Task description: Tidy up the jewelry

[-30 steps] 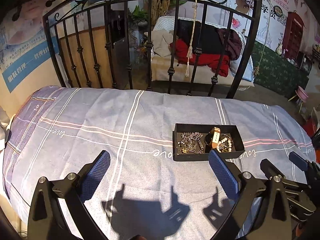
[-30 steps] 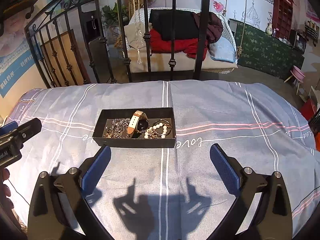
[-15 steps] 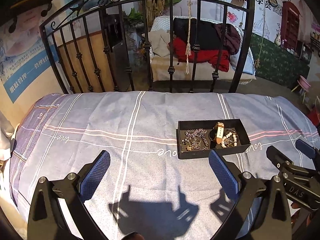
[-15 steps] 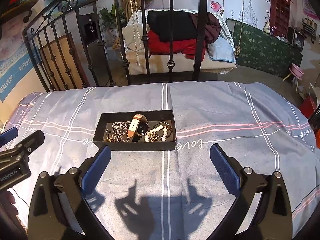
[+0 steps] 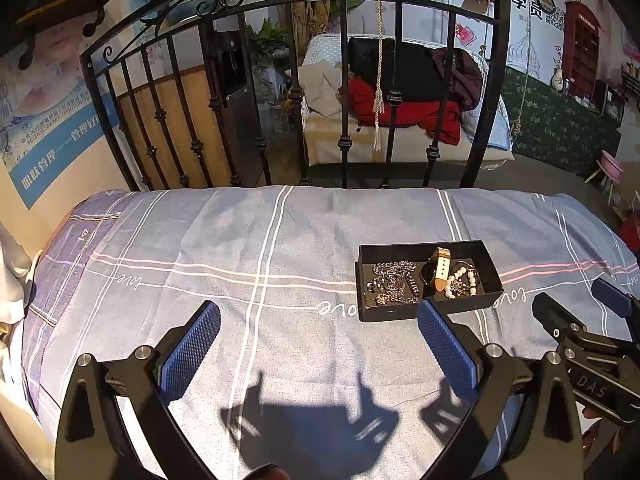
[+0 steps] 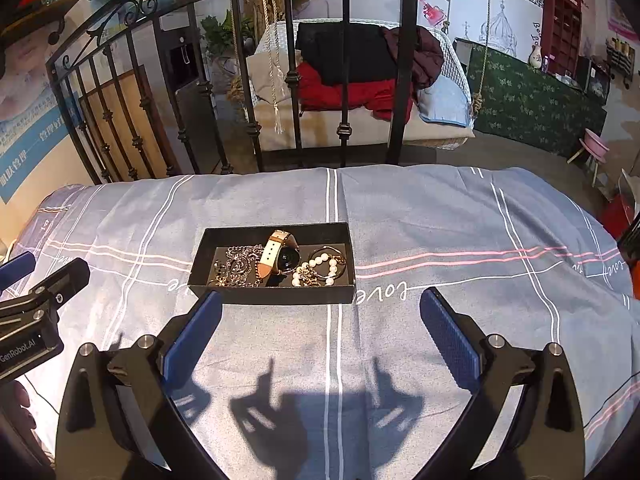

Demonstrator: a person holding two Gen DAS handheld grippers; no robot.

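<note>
A black open box point(image 5: 424, 312) point(image 6: 276, 297) lies on the blue-grey bedsheet. It holds a tangled metal chain point(image 5: 394, 282) point(image 6: 236, 266), a watch with a beige strap point(image 5: 441, 268) point(image 6: 276, 254) and a pearl bracelet point(image 5: 462, 282) point(image 6: 318, 270). My left gripper point(image 5: 318, 320) is open and empty above the sheet, short of the box and to its left. My right gripper point(image 6: 320, 316) is open and empty, just short of the box's near wall. Each gripper shows at the edge of the other's view.
A black iron bed frame point(image 5: 344, 80) point(image 6: 344, 80) rises behind the bed. Beyond it a hanging seat holds red and dark clothes point(image 5: 404, 92) point(image 6: 356, 76). The sheet point(image 5: 240, 248) point(image 6: 460, 232) spreads wide around the box.
Both grippers have drawn back and risen a little, so the box looks slightly farther and the right gripper sits lower in the left view. Both stayed open; the jewelry has not moved.
</note>
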